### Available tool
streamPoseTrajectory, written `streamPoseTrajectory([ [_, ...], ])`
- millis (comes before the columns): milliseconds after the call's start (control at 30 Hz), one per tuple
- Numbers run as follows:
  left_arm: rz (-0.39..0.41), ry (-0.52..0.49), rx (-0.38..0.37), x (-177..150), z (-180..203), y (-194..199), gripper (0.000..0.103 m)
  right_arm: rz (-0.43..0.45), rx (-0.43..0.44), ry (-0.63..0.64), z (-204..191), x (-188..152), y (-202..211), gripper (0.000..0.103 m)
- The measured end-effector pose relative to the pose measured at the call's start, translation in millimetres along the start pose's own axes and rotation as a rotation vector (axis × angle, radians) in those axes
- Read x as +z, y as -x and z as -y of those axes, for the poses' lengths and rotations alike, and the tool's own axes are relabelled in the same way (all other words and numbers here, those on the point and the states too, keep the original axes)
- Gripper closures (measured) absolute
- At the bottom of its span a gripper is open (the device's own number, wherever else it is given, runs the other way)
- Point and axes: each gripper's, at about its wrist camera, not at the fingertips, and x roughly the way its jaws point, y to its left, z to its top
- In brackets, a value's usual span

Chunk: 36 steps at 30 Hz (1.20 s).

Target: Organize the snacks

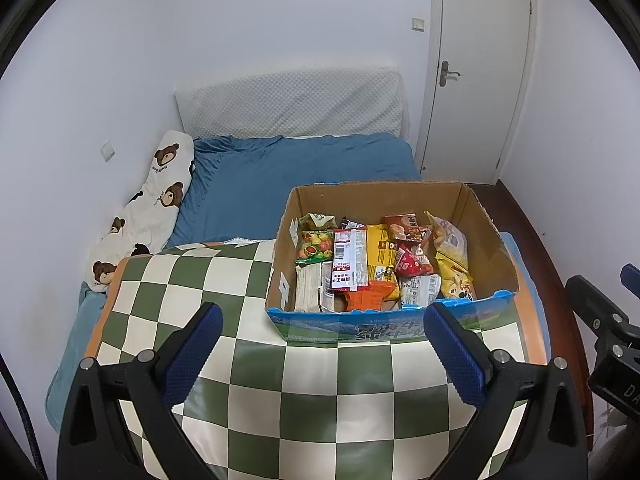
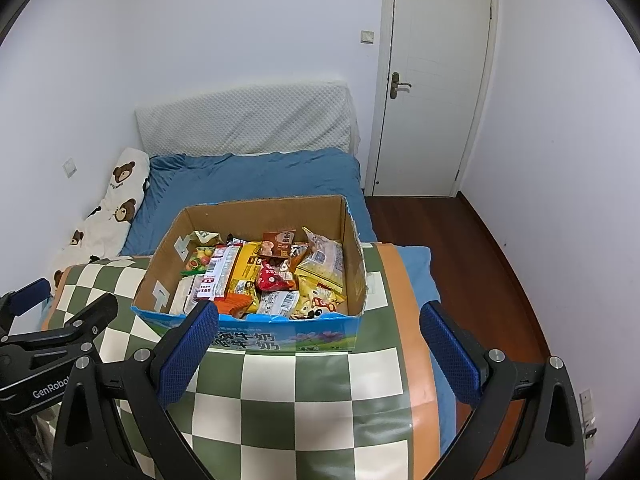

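On the green-and-white checkered mat ahead of you sits the open cardboard box, packed with snack packets — a yellow bag, a red pouch, and a white barcode wrapper lying across the top. Your left gripper hangs short of the box's blue printed front, jaws spread wide and holding nothing, and your right gripper matches it, fingers wide apart and empty, its left pad just overlapping that front wall. Behind the box lies the blue bedsheet.
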Motion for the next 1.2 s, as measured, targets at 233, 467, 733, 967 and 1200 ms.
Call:
streamPoseTrajectory([
  [233,0.001,0.001,0.004,-2,-2,2,0.000,-0.003,0.001,-0.005,-1,-3,2,0.001],
  [467,0.013,-0.003,0.006,-5,0,3,0.000,0.006,-0.002,-0.010,2,-3,6,0.001],
  [733,0.027,0.001,0.003,-3,0,12,0.000,0.010,-0.004,-0.011,7,-2,10,0.001],
  [967,0.036,0.000,0.001,-2,1,16,0.000,0.015,-0.011,-0.008,9,-1,12,0.001],
  [1200,0.047,-0.004,0.000,0,3,21,0.000,0.017,-0.013,-0.011,9,-2,15,0.001],
])
